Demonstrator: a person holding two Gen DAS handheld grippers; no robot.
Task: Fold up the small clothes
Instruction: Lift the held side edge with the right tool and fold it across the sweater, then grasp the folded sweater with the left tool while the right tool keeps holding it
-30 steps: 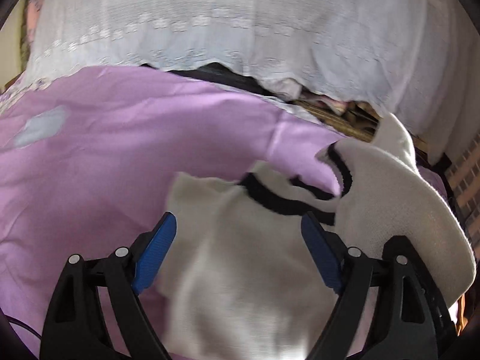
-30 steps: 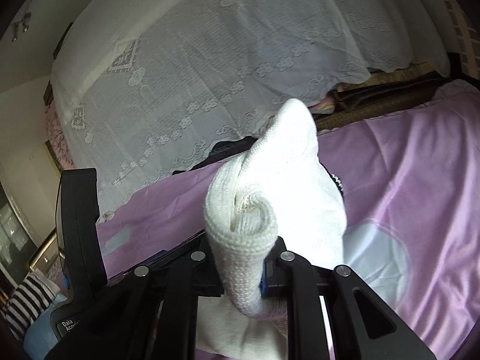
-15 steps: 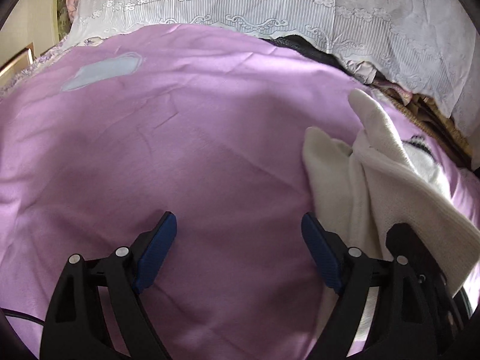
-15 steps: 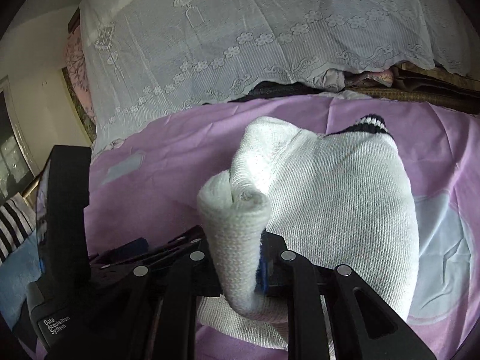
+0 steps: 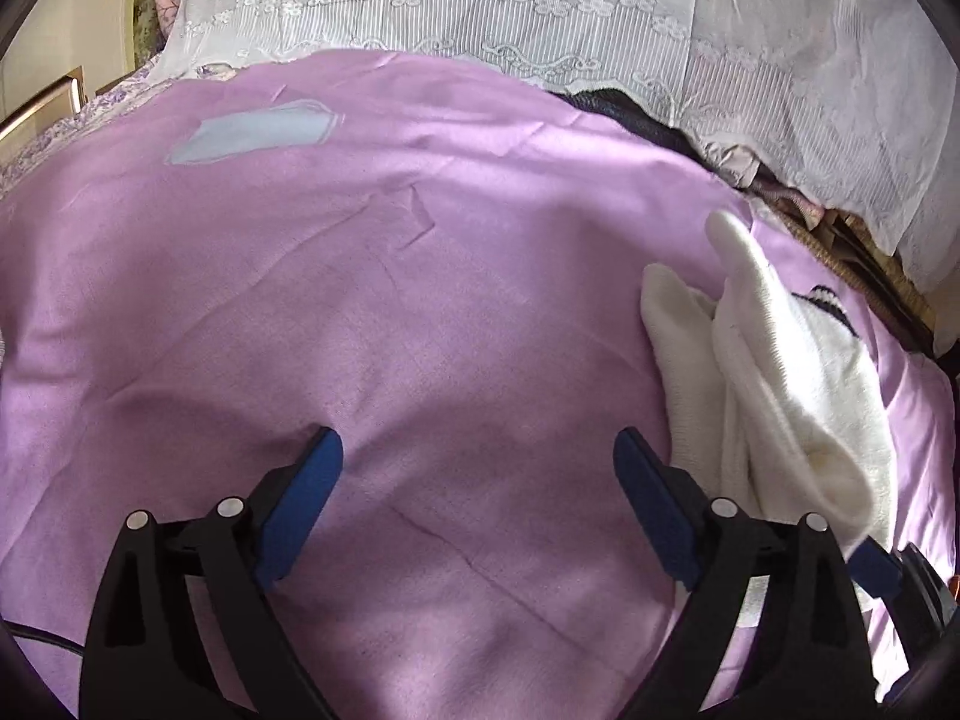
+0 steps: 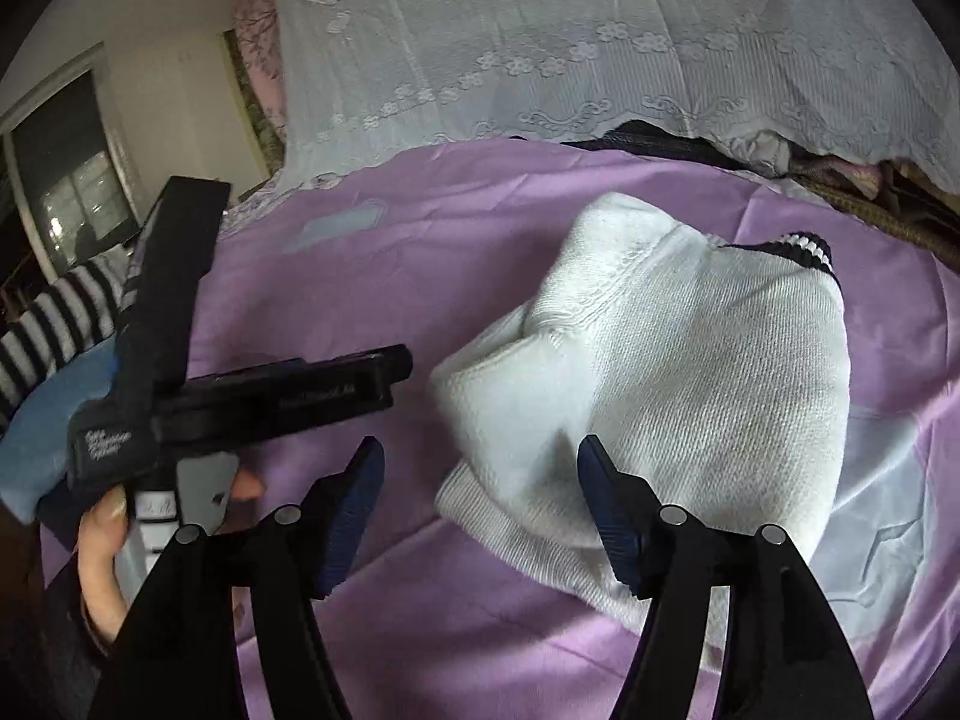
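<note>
On the purple sheet (image 6: pixel 540 648) lies a folded white knit garment (image 6: pixel 690 372), navy-striped collar.

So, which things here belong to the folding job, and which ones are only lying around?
Belong to the job:
- white garment, lying on the purple sheet
- right gripper, jaws opening, nothing pressed between them
- left gripper, jaws opening over bare sheet

Just lying about:
- lace cover
- dark clothes under its edge
- window

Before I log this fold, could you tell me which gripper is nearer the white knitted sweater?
Right. The right gripper, jaws opening, sits at the white knitted sweater; the left gripper hovers over bare purple sheet beside it.
</note>
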